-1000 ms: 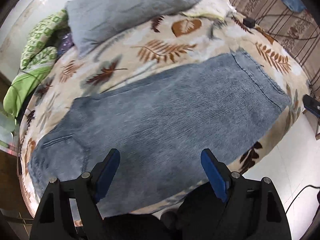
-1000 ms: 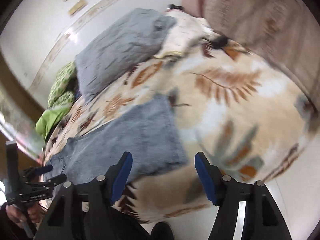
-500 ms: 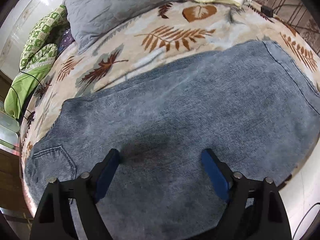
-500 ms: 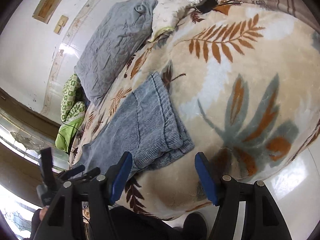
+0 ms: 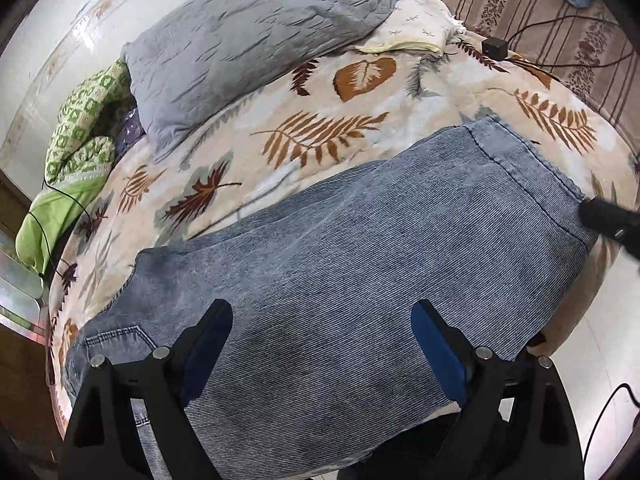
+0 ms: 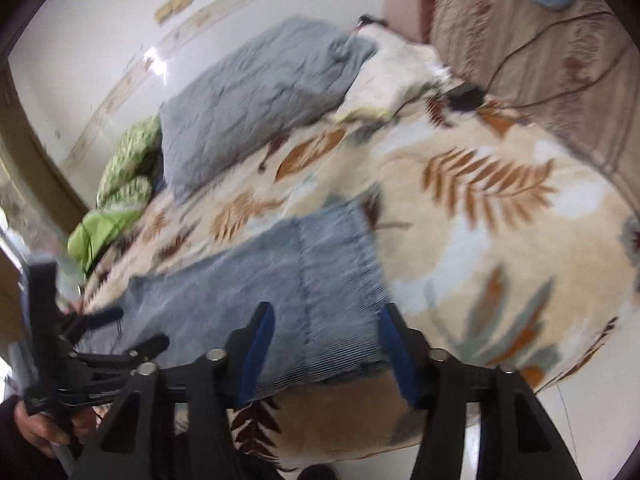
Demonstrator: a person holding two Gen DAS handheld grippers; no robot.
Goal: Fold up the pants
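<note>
Left gripper (image 5: 320,336) has pulled back up from the pants (image 5: 360,280) since half a second ago, and the right gripper (image 6: 326,340) has swung in over the hem end (image 6: 340,280) — right view is motion-blurred. Both sets of jaws are spread wide, holding nothing, hovering above the fabric. Pants lie flat lengthwise along the near edge of the leaf-print blanket (image 5: 320,96), pocket end on the left, grey pillow (image 5: 248,36) well behind
</note>
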